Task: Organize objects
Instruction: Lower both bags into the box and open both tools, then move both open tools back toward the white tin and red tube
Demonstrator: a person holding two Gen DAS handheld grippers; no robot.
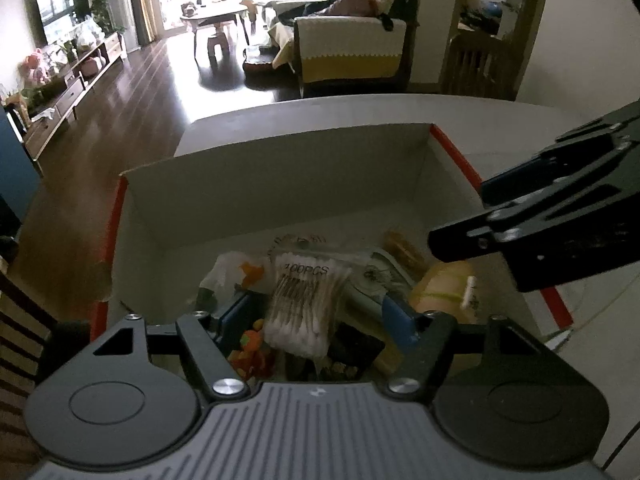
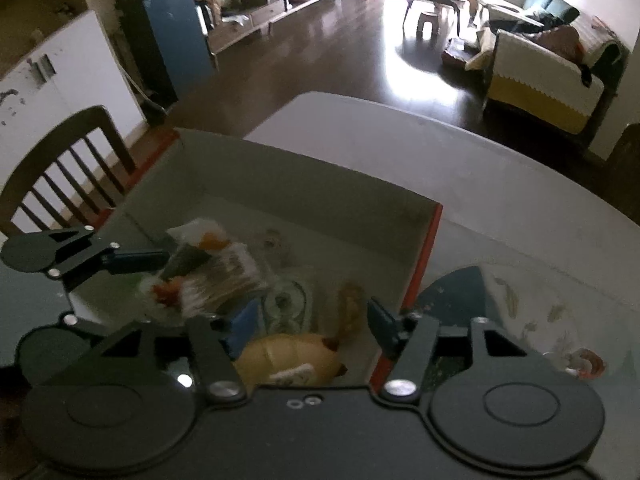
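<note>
An open cardboard box [image 1: 280, 184] with white inner walls and red edges stands on the white table. It holds a clear pack of cotton swabs [image 1: 304, 308] marked 100PCS, a yellow plush toy [image 1: 444, 284], orange-printed packets [image 1: 250, 272] and other small items. My left gripper [image 1: 316, 316] hangs open over the box, its blue pads wide on either side of the swab pack. My right gripper [image 2: 312, 324] is open above the yellow plush toy [image 2: 288, 356], with its right finger near the box's red edge [image 2: 420, 276]. Each gripper shows in the other's view: right gripper [image 1: 520, 220], left gripper [image 2: 80, 256].
A dark wooden chair [image 2: 60, 176] stands left of the table. A patterned mat [image 2: 520, 308] lies on the table right of the box. Bare table top [image 2: 440, 152] stretches beyond the box. A sofa [image 1: 352, 52] and TV unit [image 1: 72, 88] are far behind.
</note>
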